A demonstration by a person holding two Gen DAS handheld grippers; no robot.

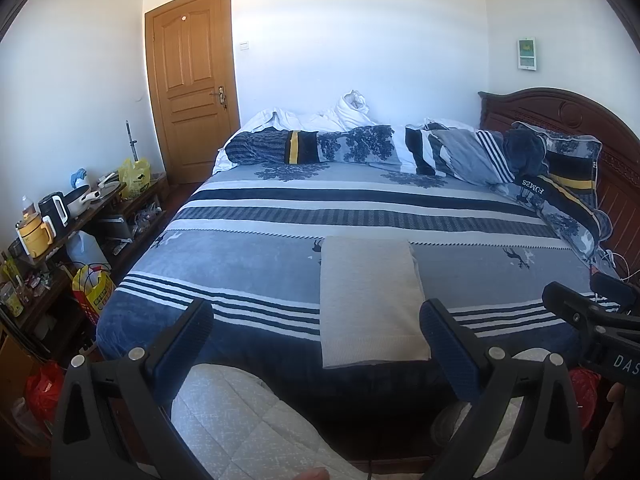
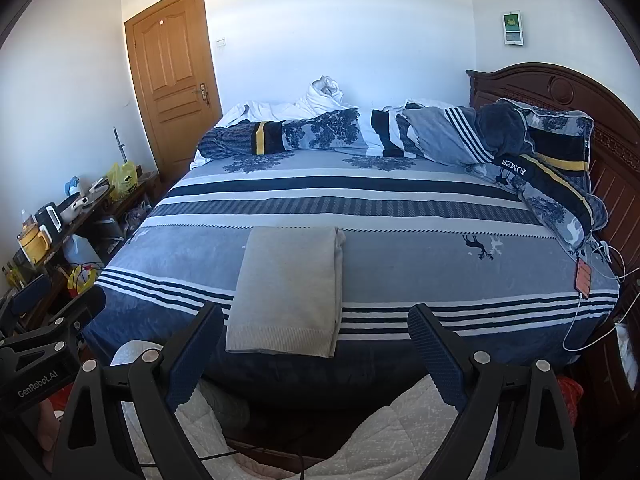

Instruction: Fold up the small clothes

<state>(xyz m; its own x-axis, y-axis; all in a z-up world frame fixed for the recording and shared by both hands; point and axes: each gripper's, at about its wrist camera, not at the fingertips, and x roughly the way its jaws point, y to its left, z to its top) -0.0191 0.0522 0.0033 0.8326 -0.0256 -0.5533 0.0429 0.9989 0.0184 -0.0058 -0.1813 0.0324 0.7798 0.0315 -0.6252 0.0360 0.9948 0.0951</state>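
Garment: beige knit point(image 1: 370, 300), flat rectangle at near edge of bed point(image 1: 248, 256), within reach.
Left gripper point(image 1: 316, 336): jaws wide, empty, held short of bed.
Right gripper point(image 2: 316, 336): same, empty.
Judgement: fold looks finished or one fold left.

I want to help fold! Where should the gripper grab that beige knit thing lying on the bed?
Probably grab the folded beige knit garment at its near ribbed hem, by a corner, coming from the foot of the bed. That edge hangs nearest both open grippers, and the flat cloth offers no other raised part.
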